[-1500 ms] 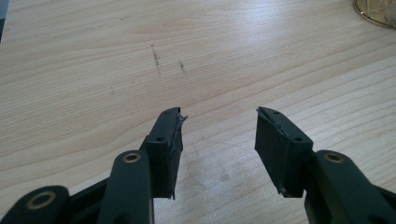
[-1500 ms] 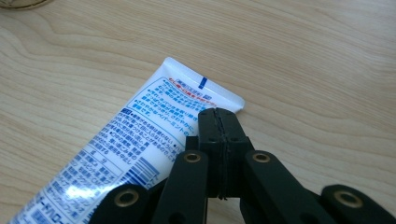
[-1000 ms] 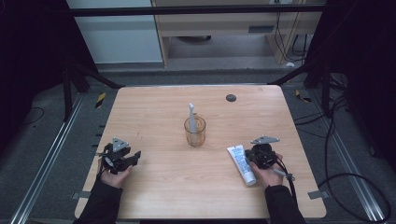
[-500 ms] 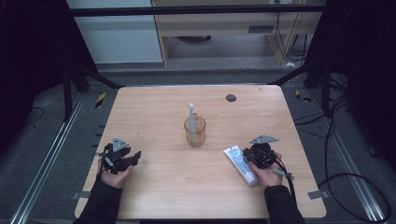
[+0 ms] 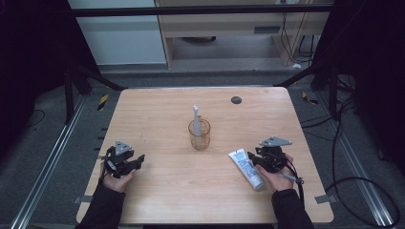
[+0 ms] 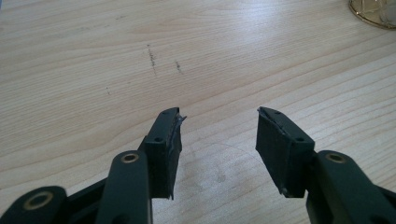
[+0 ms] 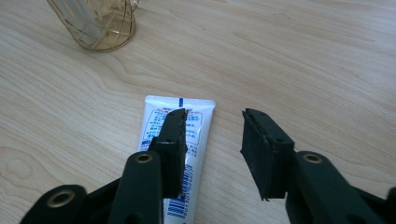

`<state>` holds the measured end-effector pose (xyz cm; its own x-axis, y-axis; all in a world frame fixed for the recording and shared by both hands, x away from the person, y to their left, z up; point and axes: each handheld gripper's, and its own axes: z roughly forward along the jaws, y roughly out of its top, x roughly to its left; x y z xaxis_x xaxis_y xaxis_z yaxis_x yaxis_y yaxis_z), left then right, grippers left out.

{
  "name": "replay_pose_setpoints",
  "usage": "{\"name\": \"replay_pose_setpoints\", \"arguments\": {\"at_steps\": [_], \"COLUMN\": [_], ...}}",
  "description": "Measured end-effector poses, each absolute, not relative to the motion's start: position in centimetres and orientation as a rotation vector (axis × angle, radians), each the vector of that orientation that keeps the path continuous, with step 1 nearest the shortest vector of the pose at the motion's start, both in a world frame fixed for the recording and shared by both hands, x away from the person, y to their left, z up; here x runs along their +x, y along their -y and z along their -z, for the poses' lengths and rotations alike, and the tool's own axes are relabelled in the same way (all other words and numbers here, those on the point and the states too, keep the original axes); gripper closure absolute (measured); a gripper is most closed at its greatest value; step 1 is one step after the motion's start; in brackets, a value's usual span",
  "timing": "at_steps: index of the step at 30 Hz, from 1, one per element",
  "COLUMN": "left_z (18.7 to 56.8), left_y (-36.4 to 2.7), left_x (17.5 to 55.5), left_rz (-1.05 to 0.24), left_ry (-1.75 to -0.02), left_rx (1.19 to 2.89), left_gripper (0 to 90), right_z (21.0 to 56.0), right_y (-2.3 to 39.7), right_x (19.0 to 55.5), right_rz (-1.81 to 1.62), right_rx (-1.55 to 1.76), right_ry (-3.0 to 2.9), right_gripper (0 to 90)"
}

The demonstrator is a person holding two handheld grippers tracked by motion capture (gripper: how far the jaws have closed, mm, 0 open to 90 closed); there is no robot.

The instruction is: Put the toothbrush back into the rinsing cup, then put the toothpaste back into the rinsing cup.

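Observation:
A white toothpaste tube (image 5: 246, 167) lies flat on the wooden table (image 5: 157, 119) at the front right. My right gripper (image 5: 254, 162) hovers just over its right side. Its jaws have just been opening and nothing sits between the pads. In the right gripper view the tube (image 7: 201, 135) lies under the left jaw of that gripper (image 7: 215, 116). A clear amber glass (image 5: 199, 135) with a white toothbrush (image 5: 196, 118) standing in it is at the table's middle. My left gripper (image 5: 138, 160) rests open and empty at the front left, its jaws (image 6: 219, 114) wide over bare wood.
A small black disc (image 5: 236, 99) sits near the table's far edge. The glass (image 7: 100, 28) is at the upper left of the right gripper view, and its rim (image 6: 373, 9) is at the top right corner of the left gripper view. Dark frame posts and cables surround the table.
The right gripper's jaws have parted and the hand has lifted slightly off the tube, which stays lying on the table. The left hand has not moved.

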<state>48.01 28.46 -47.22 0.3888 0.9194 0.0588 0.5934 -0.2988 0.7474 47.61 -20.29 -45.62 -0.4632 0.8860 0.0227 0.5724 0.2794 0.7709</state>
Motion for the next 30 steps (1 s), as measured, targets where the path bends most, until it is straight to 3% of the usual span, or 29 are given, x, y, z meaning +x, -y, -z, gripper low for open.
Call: {"name": "replay_pose_setpoints", "arguments": {"at_steps": [16,30], "left_z": [47.2,47.2], "left_y": [-28.5,-28.3], "left_x": [48.0,48.0], "left_rz": [-0.651,-0.652], "left_ry": [-1.29,-1.296], "left_rx": [2.007,2.013], "left_gripper": [49.0,48.6], "right_z": [44.2,45.1], "right_y": [19.4,18.4], "right_x": [46.3,46.0], "right_rz": [-0.992,-0.911], "right_rx": [1.337,1.353], "right_ry": [-2.181,-2.262], "right_gripper": [35.4,30.1]}}
